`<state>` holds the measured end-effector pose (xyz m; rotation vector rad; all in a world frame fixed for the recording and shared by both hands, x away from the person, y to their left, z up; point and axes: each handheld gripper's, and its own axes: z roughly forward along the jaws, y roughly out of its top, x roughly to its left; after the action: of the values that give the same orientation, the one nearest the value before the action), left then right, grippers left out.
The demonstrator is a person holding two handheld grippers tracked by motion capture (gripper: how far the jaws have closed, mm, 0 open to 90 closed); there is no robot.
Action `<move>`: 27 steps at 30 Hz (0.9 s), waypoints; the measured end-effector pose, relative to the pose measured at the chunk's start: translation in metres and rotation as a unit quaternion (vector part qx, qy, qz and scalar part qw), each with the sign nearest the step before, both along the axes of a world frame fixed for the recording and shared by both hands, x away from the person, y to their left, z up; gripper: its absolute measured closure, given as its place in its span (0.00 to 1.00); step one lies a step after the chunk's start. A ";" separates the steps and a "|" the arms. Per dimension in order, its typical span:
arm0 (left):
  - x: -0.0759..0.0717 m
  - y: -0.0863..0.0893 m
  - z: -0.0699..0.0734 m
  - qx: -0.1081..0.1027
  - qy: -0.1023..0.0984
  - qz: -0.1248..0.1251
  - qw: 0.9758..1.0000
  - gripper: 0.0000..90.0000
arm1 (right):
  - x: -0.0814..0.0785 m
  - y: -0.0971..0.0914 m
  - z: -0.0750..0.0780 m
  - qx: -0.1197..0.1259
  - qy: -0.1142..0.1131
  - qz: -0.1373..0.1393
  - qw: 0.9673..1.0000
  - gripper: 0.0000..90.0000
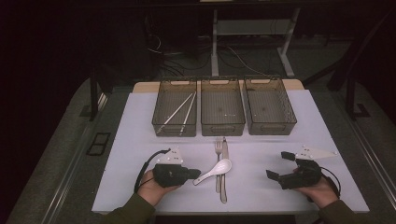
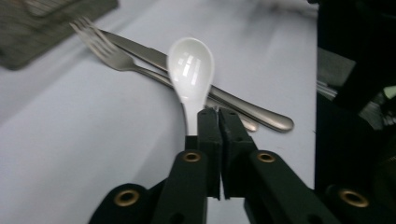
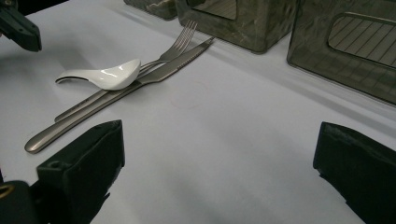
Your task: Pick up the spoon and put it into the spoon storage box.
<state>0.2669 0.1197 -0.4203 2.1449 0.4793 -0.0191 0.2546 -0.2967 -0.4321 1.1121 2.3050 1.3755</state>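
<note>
Left gripper [image 2: 218,114]: clamped on white ceramic soup spoon [image 2: 190,70] handle.
Right gripper [image 3: 215,163]: jaws apart, at spoon's 3 o'clock.

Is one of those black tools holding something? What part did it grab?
Yes. The left tool is shut on the white spoon, pinching the end of its handle. The right tool is open and holds nothing.
</note>
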 end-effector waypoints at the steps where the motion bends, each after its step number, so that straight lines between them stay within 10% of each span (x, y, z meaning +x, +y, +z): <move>1: -0.001 -0.002 -0.001 0.003 0.002 -0.004 1.000 0.99 | 0.000 0.000 0.000 -0.001 -0.001 0.000 1.000 0.02; 12: -0.005 -0.028 -0.020 0.076 0.004 -0.043 0.996 0.99 | -0.001 0.001 0.000 -0.002 -0.002 0.003 1.000 0.02; 27: 0.001 -0.024 -0.023 0.110 -0.018 -0.021 0.994 0.99 | -0.001 0.001 0.000 -0.004 -0.003 0.003 1.000 0.02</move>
<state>0.2683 0.0961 -0.4434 2.3662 0.4310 0.0511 0.2538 -0.2958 -0.4321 1.0988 2.3101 1.3697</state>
